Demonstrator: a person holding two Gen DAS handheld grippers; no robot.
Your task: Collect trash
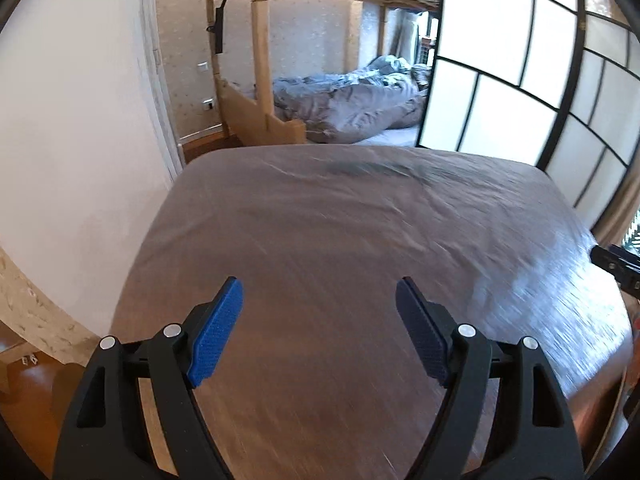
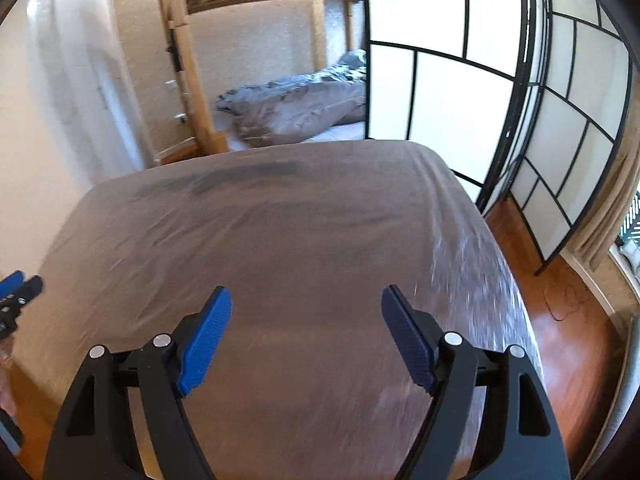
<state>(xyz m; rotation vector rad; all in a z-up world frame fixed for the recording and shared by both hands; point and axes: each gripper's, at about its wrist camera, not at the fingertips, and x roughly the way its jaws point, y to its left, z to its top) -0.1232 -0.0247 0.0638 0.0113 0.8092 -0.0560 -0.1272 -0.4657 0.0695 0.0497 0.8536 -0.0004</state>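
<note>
**Both grippers spread wide over a brown bed**

Blue-padded fingers (image 1: 218, 332) of the left gripper (image 1: 319, 292) stand wide apart, holding and touching nothing, above the bed (image 1: 340, 232). Likewise the right gripper (image 2: 306, 300) is spread and empty over the same brown sheet (motion blur smears the near fabric). No trash can be made out in either view; only a dark smudge (image 2: 240, 176) lies near the bed's far edge. Beyond stand a wooden bunk bed (image 1: 260, 60) with a rumpled grey duvet (image 1: 352, 104), and a black-framed folding screen (image 2: 460, 80) to the right.
</note>
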